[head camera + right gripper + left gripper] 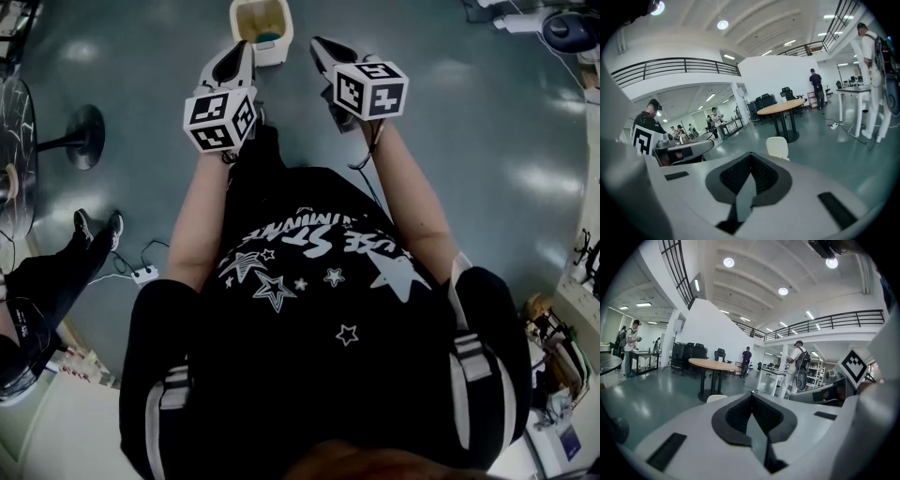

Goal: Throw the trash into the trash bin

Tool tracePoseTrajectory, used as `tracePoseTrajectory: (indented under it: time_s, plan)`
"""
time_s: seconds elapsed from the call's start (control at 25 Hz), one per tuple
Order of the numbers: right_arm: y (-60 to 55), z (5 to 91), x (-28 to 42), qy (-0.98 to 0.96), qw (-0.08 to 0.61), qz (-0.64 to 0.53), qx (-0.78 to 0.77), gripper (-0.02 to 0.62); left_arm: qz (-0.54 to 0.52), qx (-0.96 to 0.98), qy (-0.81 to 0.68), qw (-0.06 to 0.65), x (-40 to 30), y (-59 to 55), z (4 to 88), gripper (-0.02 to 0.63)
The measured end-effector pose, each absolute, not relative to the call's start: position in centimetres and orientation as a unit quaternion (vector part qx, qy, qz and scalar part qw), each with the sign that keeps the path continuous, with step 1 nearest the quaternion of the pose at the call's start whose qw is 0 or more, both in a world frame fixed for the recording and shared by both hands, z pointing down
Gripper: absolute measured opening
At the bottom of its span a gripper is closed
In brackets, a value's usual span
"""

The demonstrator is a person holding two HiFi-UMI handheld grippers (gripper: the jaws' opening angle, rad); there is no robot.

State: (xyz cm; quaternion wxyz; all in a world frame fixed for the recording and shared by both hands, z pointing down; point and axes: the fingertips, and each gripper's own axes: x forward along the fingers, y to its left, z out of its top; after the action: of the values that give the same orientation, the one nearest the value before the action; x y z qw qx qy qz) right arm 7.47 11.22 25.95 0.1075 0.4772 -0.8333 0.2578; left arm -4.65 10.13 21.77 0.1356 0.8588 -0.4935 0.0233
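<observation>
floor (469, 112): grey, glossy | trash bin (272, 54): cream, open-topped, stands on the floor just beyond your two grippers, blue item (269, 38) inside | left gripper (241, 45): you hold it with jaws closed together, nothing between | right gripper (317, 42): likewise closed, empty

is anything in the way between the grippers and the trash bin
Nothing visible does. Only bare floor lies between the left gripper, the right gripper and the trash bin just ahead of them.
</observation>
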Motion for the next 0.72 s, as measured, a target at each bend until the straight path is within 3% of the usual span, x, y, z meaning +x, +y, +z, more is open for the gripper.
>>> tracePoseTrajectory:
  time_s: [0.72]
  plan:
    - [18.1, 22.6, 9.3, -0.860, 0.096, 0.211, 0.455, 0.006, -0.012, 0.854, -0.510, 0.101, -3.0, 17.6, 17.7, 0.011]
